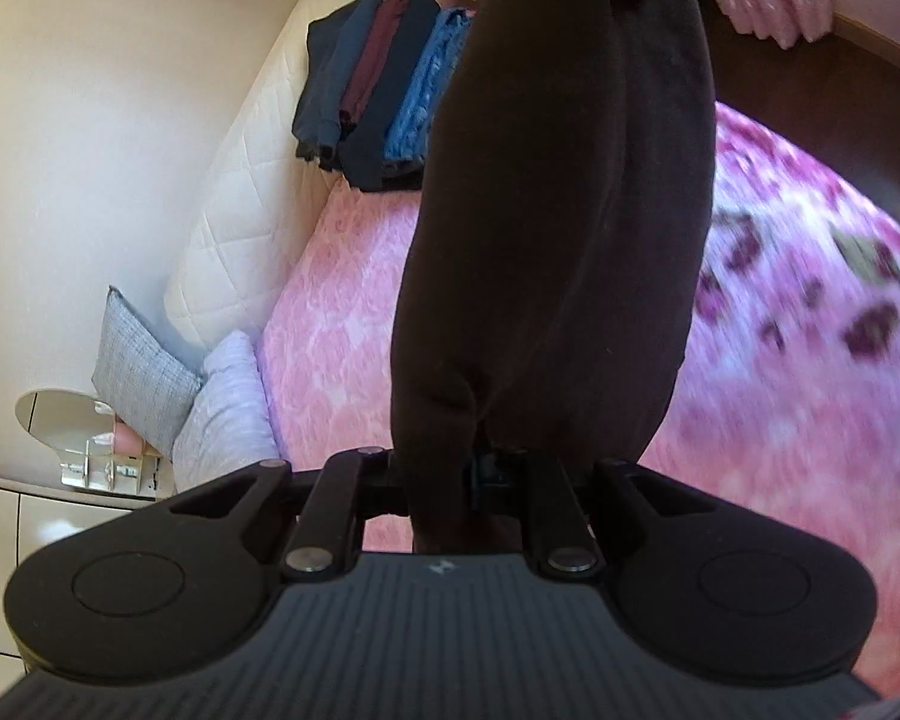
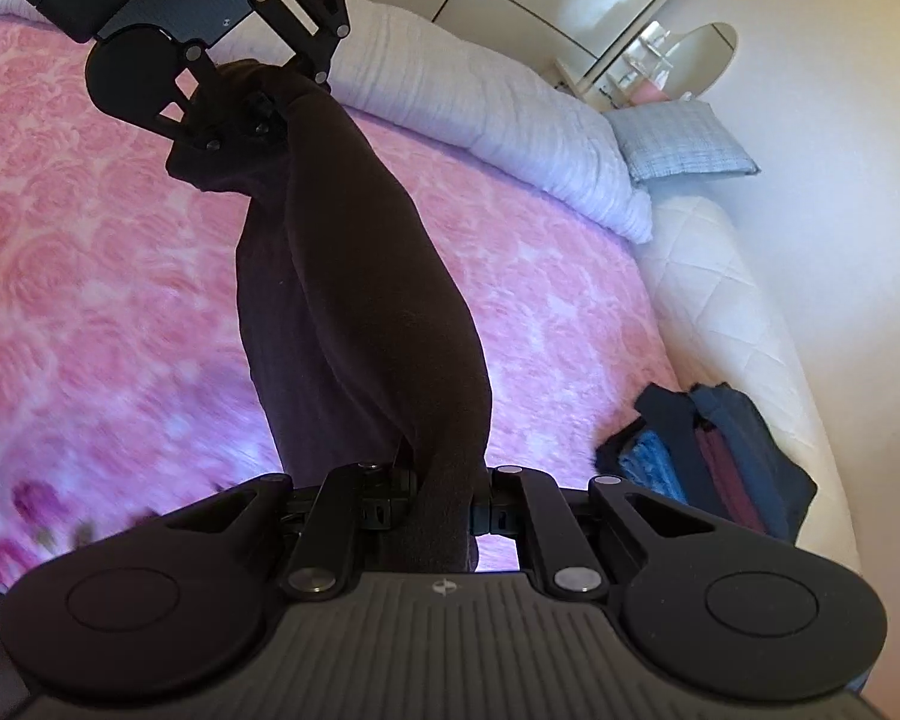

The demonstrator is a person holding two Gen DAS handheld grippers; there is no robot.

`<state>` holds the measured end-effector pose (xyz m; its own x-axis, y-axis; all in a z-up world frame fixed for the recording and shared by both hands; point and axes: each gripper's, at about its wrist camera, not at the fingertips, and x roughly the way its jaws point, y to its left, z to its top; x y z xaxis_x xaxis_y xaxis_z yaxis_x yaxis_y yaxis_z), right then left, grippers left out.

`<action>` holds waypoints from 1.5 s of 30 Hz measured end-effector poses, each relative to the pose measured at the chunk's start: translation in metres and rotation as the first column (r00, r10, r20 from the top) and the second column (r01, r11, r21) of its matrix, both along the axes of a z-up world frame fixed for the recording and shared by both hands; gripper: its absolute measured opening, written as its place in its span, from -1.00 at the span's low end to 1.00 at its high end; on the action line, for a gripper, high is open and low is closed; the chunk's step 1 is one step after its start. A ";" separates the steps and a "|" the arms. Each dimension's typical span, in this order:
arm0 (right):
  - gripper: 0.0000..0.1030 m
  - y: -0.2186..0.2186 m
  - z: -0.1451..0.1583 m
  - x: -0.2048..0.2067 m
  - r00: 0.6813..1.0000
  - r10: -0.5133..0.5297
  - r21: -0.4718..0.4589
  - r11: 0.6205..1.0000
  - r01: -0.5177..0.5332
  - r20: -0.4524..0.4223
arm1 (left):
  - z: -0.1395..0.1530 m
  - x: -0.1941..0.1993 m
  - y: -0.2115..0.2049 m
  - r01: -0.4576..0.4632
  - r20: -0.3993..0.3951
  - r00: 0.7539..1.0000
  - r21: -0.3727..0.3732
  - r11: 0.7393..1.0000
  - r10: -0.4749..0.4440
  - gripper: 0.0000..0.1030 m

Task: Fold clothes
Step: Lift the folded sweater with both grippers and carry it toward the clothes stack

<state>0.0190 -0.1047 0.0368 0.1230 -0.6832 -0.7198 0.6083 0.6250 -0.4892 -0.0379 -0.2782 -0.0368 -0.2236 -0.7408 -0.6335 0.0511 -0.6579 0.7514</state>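
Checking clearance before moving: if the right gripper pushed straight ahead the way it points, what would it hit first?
Probably the dark garment it already clamps, stretched ahead; beyond that the left gripper holding the far end, though depth is unclear.

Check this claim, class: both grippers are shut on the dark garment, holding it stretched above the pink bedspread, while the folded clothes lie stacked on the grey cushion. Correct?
Not quite. The folded clothes lie on the pink bedspread beside the white quilted bolster, as both wrist views show; the grey cushion is elsewhere. The rest stands.
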 end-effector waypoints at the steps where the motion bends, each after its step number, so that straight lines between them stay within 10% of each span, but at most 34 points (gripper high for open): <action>1: -0.82 -0.005 0.002 -0.016 1.000 0.002 -0.003 1.000 -0.002 -0.001 | 0.003 -0.015 -0.003 -0.004 -0.004 1.000 -0.001 1.000 0.004 -0.74; 14: -0.82 -0.069 0.061 -0.209 0.996 -0.080 -0.121 0.990 0.074 -0.042 | 0.072 -0.186 -0.076 0.087 -0.156 0.983 -0.056 0.995 -0.095 -0.73; 30: -0.82 -0.362 0.113 -0.398 0.966 -0.209 -0.371 0.918 0.140 -0.154 | 0.134 -0.360 -0.387 0.114 -0.268 0.944 -0.282 0.953 -0.192 -0.73; 35: -0.76 -0.414 0.080 -0.429 0.967 -0.195 -0.436 0.894 0.107 -0.162 | 0.075 -0.377 -0.425 0.095 -0.262 0.953 -0.229 0.969 -0.155 -0.72; 38: -0.74 -0.431 0.003 -0.441 0.973 -0.155 -0.337 0.937 0.090 -0.172 | -0.010 -0.386 -0.430 0.086 -0.180 0.978 -0.107 0.991 -0.104 -0.68; 45: -0.49 -0.428 -0.113 -0.461 0.977 -0.078 -0.130 0.990 0.052 -0.201 | -0.087 -0.370 -0.423 -0.003 -0.166 0.986 0.005 1.000 0.004 -0.68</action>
<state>-0.4416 -0.5327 -0.0766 -0.0660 -0.7696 -0.6351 0.5246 0.5147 -0.6782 -0.4076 -0.7011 -0.1234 -0.3237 -0.7388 -0.5911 0.1773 -0.6611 0.7291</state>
